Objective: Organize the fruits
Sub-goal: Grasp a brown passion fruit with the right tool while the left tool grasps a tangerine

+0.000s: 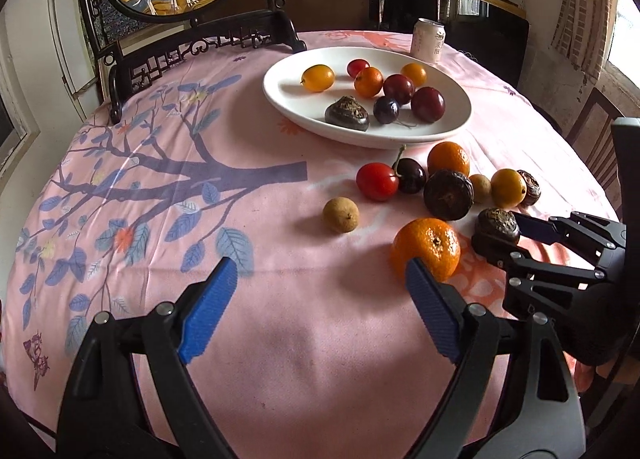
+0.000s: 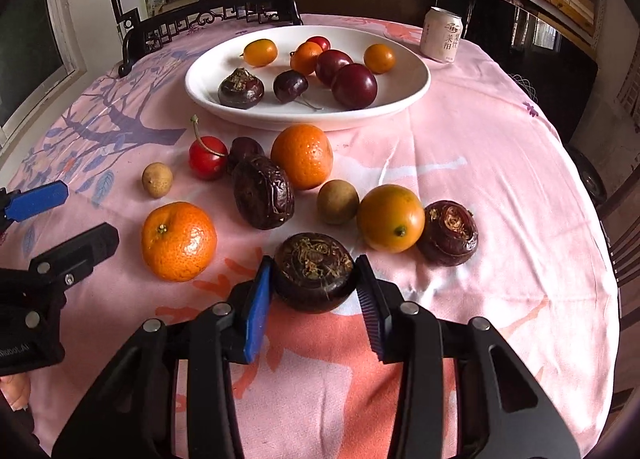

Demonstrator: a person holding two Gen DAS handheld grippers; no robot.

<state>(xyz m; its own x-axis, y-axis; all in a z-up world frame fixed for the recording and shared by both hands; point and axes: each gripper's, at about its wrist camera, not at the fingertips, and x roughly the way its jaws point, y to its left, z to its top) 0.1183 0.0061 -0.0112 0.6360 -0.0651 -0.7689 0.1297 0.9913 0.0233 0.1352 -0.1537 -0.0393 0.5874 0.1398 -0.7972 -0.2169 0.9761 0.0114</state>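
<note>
Pink floral tablecloth [image 1: 168, 347] under your grippers, fruit scattered in front of a white plate [image 2: 208, 71].

Your right gripper [image 2: 316, 291], at lower centre of its own view, has its blue pads pressed against both sides of a dark water chestnut [image 2: 314, 271] that sits on the cloth. Your left gripper [image 1: 320, 279] hovers with its fingers spread wide around nothing, its right fingertip overlapping a mandarin [image 1: 426, 249] in the lower right of that view. Loose fruit lies in the middle of the right view: a second mandarin [image 2: 302, 155], a red cherry tomato [image 2: 208, 159], two longans [image 2: 157, 179], a kumquat [image 2: 390, 217] and more chestnuts. The plate in the upper centre holds plums, kumquats, a cherry and a chestnut [image 2: 241, 89]. A drink can [image 2: 442, 34] stands upper right.
</note>
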